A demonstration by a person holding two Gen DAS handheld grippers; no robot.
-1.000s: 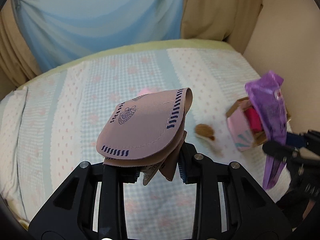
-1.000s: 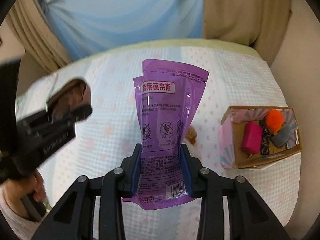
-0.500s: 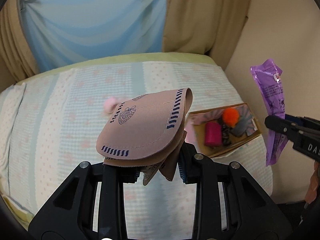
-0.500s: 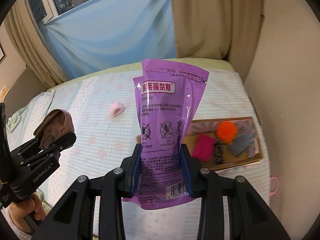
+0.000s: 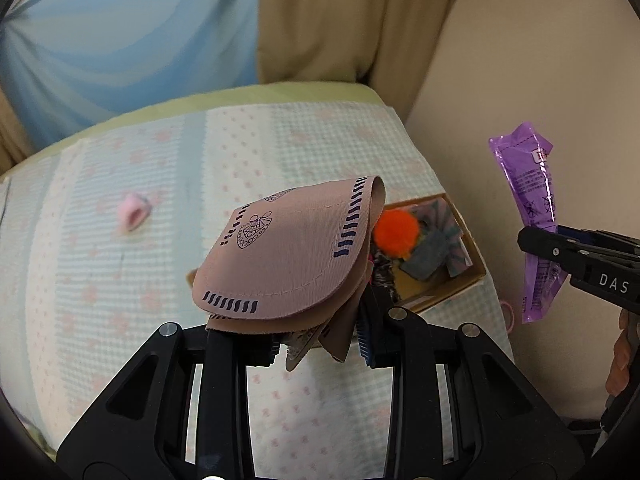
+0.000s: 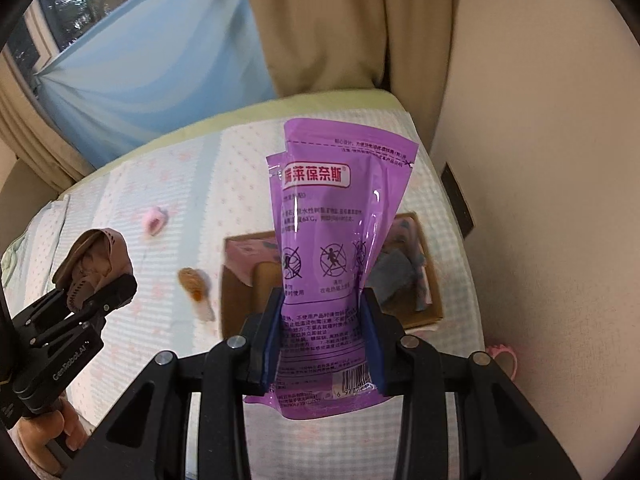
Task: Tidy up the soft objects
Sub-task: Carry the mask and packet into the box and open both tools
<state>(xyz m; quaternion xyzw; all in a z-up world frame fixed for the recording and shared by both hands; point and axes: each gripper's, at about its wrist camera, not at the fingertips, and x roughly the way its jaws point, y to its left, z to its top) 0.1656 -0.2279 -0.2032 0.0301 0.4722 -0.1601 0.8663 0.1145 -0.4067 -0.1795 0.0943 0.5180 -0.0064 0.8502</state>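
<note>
From the left wrist camera, the left tool (image 5: 320, 344) is clenched on a folded pink cloth (image 5: 288, 256) with dark blue dashes along its seams and a small printed drawing. The cloth arches up and forward over the fingers, above the bed (image 5: 120, 280) with its pale checked cover. Behind the cloth sits an open cardboard box (image 5: 460, 284) near the bed's right edge, close to the wall. Inside it show an orange pompom (image 5: 398, 234), a grey-blue piece of fabric (image 5: 430, 256) and something dark and speckled that I cannot tell apart. A small pink fluffy thing (image 5: 134, 216) lies alone on the cover, well to the left of the box. At the right edge the right tool (image 5: 560, 248) grasps a purple plastic pouch (image 5: 528, 184), upright, beside the wall.

From the right wrist camera, the right tool (image 6: 322, 344) is clenched on the purple pouch (image 6: 336, 240); its blue pads press the lower part from both sides and the printed top stands upright. The pouch is over the box (image 6: 236, 300), hiding much of its inside. On the cover left of the box lies a small brown and pink thing (image 6: 196, 284), and farther back the pink fluffy thing (image 6: 154, 220). At lower left the left tool (image 6: 100, 300) holds the bunched pink cloth (image 6: 100, 256), with a hand (image 6: 48, 436) gripping its handle.
</note>
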